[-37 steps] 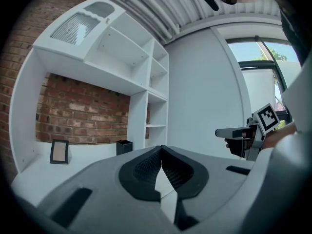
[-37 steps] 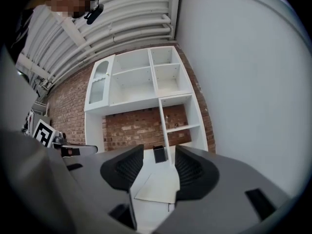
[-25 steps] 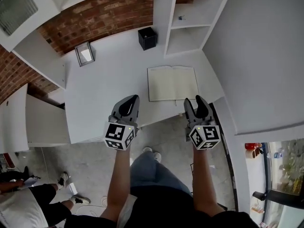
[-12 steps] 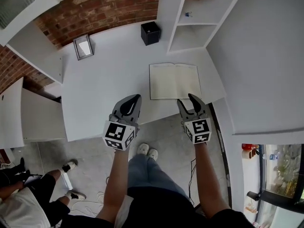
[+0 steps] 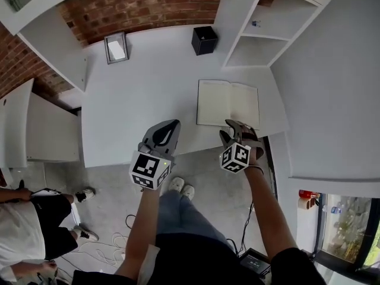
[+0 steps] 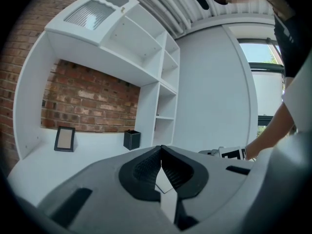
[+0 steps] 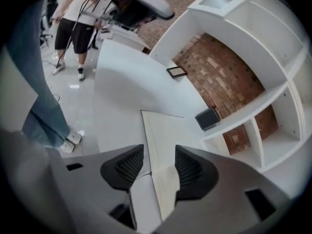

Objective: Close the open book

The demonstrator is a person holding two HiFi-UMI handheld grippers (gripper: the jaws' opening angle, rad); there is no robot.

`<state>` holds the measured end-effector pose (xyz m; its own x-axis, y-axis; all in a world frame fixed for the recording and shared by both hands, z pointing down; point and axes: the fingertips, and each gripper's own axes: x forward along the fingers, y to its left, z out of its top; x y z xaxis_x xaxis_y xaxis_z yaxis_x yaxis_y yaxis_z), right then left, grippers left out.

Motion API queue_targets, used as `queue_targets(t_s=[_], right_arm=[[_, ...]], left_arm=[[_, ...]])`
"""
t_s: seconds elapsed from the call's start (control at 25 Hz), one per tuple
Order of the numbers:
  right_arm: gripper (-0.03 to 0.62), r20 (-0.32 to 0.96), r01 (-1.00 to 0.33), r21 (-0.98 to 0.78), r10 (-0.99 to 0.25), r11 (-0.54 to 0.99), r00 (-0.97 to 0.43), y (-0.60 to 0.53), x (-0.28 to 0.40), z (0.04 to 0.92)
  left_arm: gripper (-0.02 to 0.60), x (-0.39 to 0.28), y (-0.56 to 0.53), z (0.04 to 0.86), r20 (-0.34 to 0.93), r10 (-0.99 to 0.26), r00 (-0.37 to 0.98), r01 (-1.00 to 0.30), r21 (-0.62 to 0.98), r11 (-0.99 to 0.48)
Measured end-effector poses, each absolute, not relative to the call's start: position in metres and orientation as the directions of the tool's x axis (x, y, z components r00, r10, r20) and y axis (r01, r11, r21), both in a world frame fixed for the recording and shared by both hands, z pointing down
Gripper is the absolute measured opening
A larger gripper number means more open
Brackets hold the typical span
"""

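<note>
Right gripper (image 5: pixel 236 126) jaws were open, thin book (image 5: pixel 228 103) edge between them; probably light, floppy pages, so grip cover edge there. Left gripper (image 5: pixel 167 126) jaws were closed, empty.

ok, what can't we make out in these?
Head view: right gripper covers the near edge of the book; contact unclear.
Left gripper view: left gripper body hides the book.
Head view: small item on the shelf too small to identify.
</note>
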<state>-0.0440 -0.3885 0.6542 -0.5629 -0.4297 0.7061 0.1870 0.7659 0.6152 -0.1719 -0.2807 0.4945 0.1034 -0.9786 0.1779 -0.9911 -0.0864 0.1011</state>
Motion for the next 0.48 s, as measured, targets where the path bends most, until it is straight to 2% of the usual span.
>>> queue_targets(t_s=[0.12, 0.48], right_arm=[[0.183, 0.719, 0.288, 0.654, -0.457, 0.7, -0.523, -0.393, -0.049, 0.668], [0.183, 0.712, 0.393, 0.698, -0.518, 0.599, -0.475, -0.397, -0.059, 0.687]], left_arm=[[0.008, -0.177, -0.277, 0.498, 0.183, -0.979, 0.085, -0.992, 0.104, -0.067], [0.008, -0.189, -0.265, 0.505, 0.201, -0.978, 0.047, -0.994, 0.108, -0.025]])
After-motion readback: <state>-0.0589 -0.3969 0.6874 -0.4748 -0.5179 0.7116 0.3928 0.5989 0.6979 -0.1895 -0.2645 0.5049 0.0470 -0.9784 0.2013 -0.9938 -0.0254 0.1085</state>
